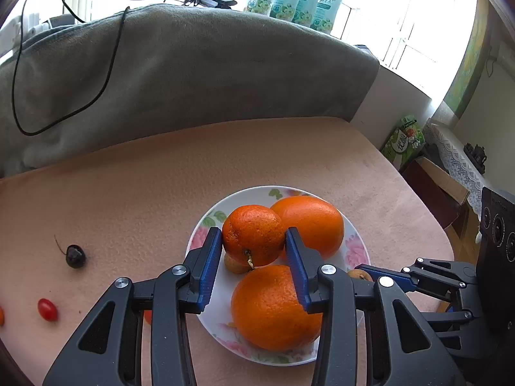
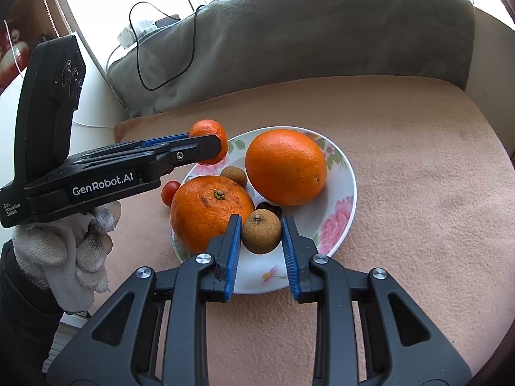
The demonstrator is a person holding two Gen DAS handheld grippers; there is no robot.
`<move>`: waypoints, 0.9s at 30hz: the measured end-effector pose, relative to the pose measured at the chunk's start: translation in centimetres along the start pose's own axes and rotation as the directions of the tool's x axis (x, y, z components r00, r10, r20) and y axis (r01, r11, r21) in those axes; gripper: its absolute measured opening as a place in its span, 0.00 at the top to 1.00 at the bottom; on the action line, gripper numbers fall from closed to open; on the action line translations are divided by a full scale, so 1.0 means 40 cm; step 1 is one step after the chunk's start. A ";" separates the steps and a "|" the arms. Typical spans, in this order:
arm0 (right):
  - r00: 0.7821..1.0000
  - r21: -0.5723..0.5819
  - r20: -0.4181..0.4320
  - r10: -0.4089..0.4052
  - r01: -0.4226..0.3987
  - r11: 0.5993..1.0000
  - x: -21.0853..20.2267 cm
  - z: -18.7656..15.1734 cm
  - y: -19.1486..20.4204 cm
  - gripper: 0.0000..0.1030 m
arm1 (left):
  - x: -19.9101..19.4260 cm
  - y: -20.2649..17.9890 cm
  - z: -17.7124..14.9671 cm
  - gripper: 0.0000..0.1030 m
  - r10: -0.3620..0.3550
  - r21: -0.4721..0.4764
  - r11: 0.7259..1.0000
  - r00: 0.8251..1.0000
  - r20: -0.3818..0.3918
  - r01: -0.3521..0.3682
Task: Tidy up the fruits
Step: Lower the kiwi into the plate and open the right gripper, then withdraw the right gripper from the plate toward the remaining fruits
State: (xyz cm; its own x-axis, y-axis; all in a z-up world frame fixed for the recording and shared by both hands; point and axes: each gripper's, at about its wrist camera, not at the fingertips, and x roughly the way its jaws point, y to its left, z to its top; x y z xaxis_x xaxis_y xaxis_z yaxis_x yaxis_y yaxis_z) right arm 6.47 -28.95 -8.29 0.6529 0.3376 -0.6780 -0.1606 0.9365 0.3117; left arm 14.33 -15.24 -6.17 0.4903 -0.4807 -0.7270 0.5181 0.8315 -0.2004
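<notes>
While clamping a small orange (image 1: 253,235) in the left gripper (image 1: 253,244) above the plate (image 1: 206,222), straddling a brown fruit (image 2: 261,231) with the right gripper (image 2: 261,239), fingers open; likely needing closing next.

Plate (image 2: 346,173) looks like glossy glazed ceramic with a printed floral rim, sitting on a peach table cover (image 2: 418,193) that's fuzzy, matt cloth. Oranges (image 2: 286,165) have that dimpled, slightly shiny peel; the small brown fruit (image 2: 261,231) is dull and rough. Gripper (image 2: 261,251) bodies are matt black plastic, ribbed blue pads (image 2: 234,251), shiny metal screws. The glove (image 2: 64,251) is coarse white knit.
</notes>
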 end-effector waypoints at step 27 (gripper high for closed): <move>0.999 -0.031 0.028 -0.026 0.027 0.999 -0.024 0.000 0.029 0.32 | -0.043 0.008 0.005 0.37 0.000 -0.004 1.000 0.999 0.046 0.000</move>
State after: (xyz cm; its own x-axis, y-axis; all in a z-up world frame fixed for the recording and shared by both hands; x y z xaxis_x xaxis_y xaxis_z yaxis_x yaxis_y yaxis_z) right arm 5.64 -28.19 -7.27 0.6771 0.3107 -0.6671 -0.1660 0.9476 0.2728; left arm 13.80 -14.19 -4.85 0.5224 -0.4927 -0.6959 0.5153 0.8327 -0.2028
